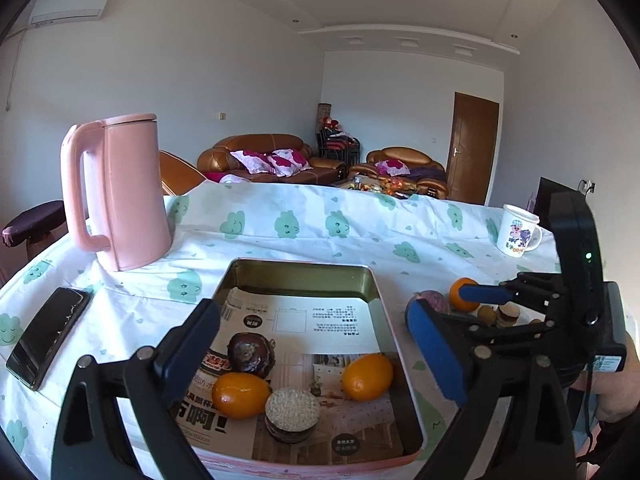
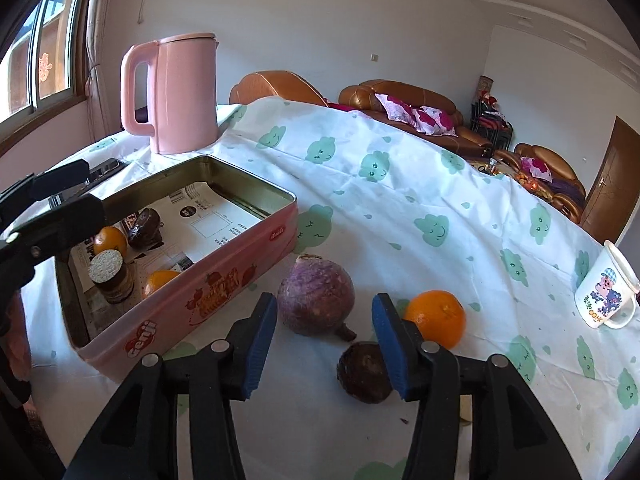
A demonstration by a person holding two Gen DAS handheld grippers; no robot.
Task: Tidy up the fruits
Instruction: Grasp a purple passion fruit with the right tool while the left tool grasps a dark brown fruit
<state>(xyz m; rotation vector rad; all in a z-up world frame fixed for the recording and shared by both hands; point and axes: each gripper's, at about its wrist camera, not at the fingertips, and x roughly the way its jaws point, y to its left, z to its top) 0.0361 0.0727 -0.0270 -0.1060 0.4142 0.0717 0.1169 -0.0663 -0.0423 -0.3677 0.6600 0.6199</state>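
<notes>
Left gripper [image 1: 316, 344] wide open and empty above pink tin [image 1: 400, 344] holding two oranges [image 1: 240, 395]. Right gripper [image 2: 324, 346] partly open, empty, near purple fruit [image 2: 316, 298], right of tin.

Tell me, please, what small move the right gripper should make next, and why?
Probably ease the right gripper forward and down around the purple fruit: its jaws are open and empty, that fruit lies just ahead on the cloth, outside the pink tin, which already holds fruit.
</notes>
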